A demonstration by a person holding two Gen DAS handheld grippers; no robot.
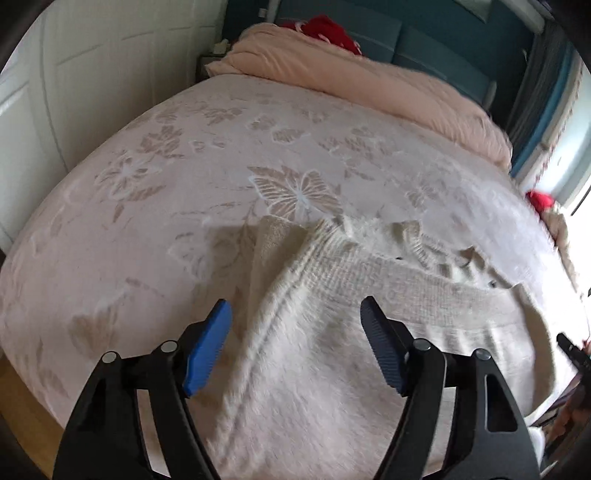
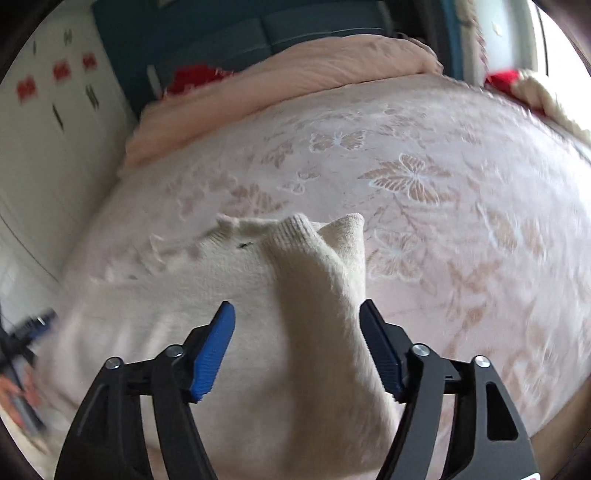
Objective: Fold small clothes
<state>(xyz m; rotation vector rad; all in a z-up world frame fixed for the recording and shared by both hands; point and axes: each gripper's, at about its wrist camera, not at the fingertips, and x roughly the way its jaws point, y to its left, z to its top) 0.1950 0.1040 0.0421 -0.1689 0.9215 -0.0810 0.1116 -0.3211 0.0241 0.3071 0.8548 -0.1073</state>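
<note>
**Cream sweater spread on the bed, both grippers open above it**

A small cream fuzzy knitted sweater (image 1: 332, 332) lay flat on the near part of the bed, its ribbed collar pointing toward the far side. In the left wrist view one sleeve (image 1: 275, 251) was folded across the body, its cuff resting on the bed cover just beyond the shoulder. In the right wrist view the other sleeve (image 2: 325, 277) lay likewise over the body, with its ribbed cuff near the collar (both views were somewhat blurred, so the finer knit detail could not be read).

The left gripper (image 1: 295, 343) hovered over the sweater with its blue-padded jaws spread wide and nothing between them. The right gripper (image 2: 297, 343) was also spread wide and held nothing; the folded sleeve ran between its jaws, though whether the pads touched it could not be told.

Under the sweater stretched a pale pink bed cover with a woven butterfly and flower pattern (image 1: 221, 155). At the far end of the bed lay a rolled peach-pink quilt (image 1: 351, 85), with a red fabric item (image 1: 325, 29) behind it. White panelled wardrobe doors (image 1: 92, 74) stood beside the bed.
</note>
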